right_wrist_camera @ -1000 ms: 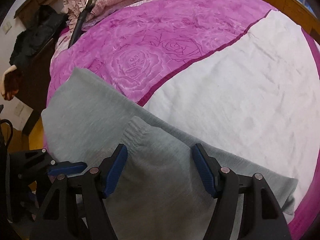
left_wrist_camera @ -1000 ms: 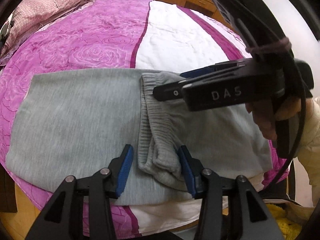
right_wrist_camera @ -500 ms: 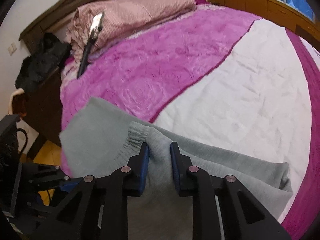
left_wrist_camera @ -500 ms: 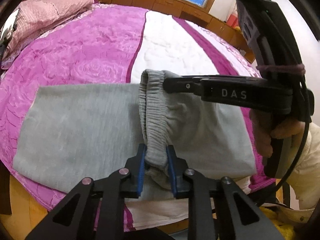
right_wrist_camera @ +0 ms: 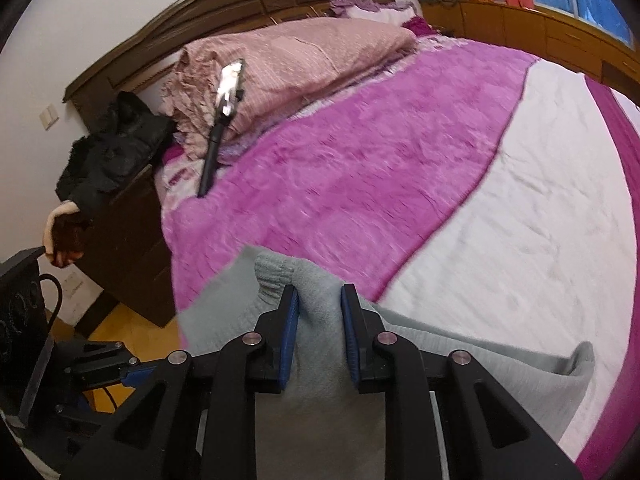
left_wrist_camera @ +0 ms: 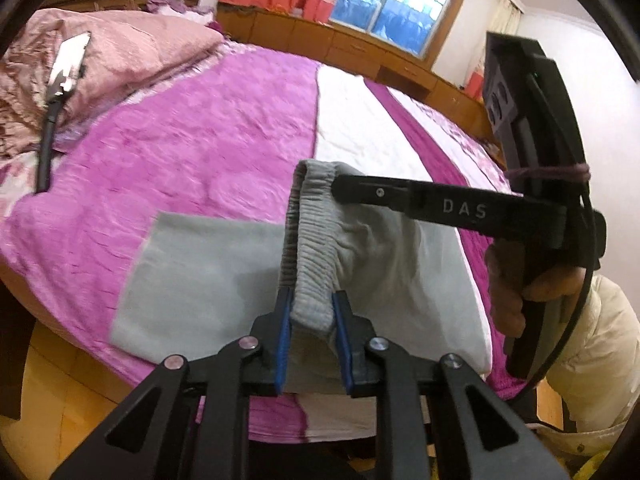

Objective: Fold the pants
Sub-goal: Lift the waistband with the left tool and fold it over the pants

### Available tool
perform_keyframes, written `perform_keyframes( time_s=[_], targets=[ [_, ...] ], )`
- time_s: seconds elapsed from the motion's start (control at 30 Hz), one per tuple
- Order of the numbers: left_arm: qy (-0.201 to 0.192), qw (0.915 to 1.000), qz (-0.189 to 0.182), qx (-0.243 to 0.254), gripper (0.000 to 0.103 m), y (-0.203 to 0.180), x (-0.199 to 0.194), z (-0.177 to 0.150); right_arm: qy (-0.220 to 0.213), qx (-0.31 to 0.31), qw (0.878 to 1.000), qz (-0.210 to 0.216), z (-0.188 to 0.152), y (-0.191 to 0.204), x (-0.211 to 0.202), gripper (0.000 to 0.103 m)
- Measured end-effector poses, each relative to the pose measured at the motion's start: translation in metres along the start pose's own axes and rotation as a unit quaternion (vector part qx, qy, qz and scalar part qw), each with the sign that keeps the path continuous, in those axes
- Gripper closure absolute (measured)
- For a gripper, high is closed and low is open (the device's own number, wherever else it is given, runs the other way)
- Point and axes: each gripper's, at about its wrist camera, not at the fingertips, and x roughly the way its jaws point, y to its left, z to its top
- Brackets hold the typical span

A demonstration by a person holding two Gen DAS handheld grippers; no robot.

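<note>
Grey pants (left_wrist_camera: 208, 276) lie folded on the near edge of a bed with a pink and white cover (left_wrist_camera: 208, 148). My left gripper (left_wrist_camera: 310, 320) is shut on the near end of the ribbed waistband (left_wrist_camera: 308, 248) and holds it lifted. My right gripper (right_wrist_camera: 318, 320) is shut on the far end of the same waistband; it also shows in the left wrist view (left_wrist_camera: 340, 186), its fingertips at the waistband's far corner. The lower layer of the pants (right_wrist_camera: 500, 364) stays flat on the bed.
A pink folded quilt (right_wrist_camera: 304, 64) lies at the bed's head with a phone on a black stick (right_wrist_camera: 222, 116) resting on it. A dark wooden headboard (right_wrist_camera: 240, 8) and a nightstand with black clothes (right_wrist_camera: 116, 144) stand at the left. Wooden cabinets (left_wrist_camera: 320, 36) run under the window.
Both grippers closed on the waistband, then lifted it off the bed. The views tilted up and now show the headboard and window.
</note>
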Motion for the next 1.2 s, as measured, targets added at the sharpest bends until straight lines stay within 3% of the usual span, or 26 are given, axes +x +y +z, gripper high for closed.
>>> perform_keyframes(
  time_s=[0.5, 0.7, 0.87, 1.07, 1.2],
  targets=[
    [-0.042, 0.9963, 0.051, -0.055, 0.083, 0.069, -0.034, 0.010, -0.002, -0.023, 0.999, 0.045, 0.037, 0.062, 0.051, 0.089],
    [-0.017, 0.9950, 0.070, -0.069, 0.082, 0.090, -0.012, 0.003, 0.023, -0.026, 0.998, 0.044, 0.037, 0.065, 0.084, 0.089],
    [0.025, 0.9901, 0.112, -0.080, 0.079, 0.105, 0.012, -0.011, 0.055, 0.001, 0.998, 0.040, 0.027, 0.055, 0.113, 0.085],
    [0.039, 0.9885, 0.112, -0.094, 0.071, 0.118, 0.013, -0.022, 0.051, 0.048, 0.996, 0.049, 0.022, 0.034, 0.095, 0.083],
    [0.008, 0.9900, 0.102, -0.097, 0.072, 0.112, -0.008, -0.018, 0.034, 0.068, 0.997, 0.023, 0.009, 0.007, 0.057, 0.083]
  ],
)
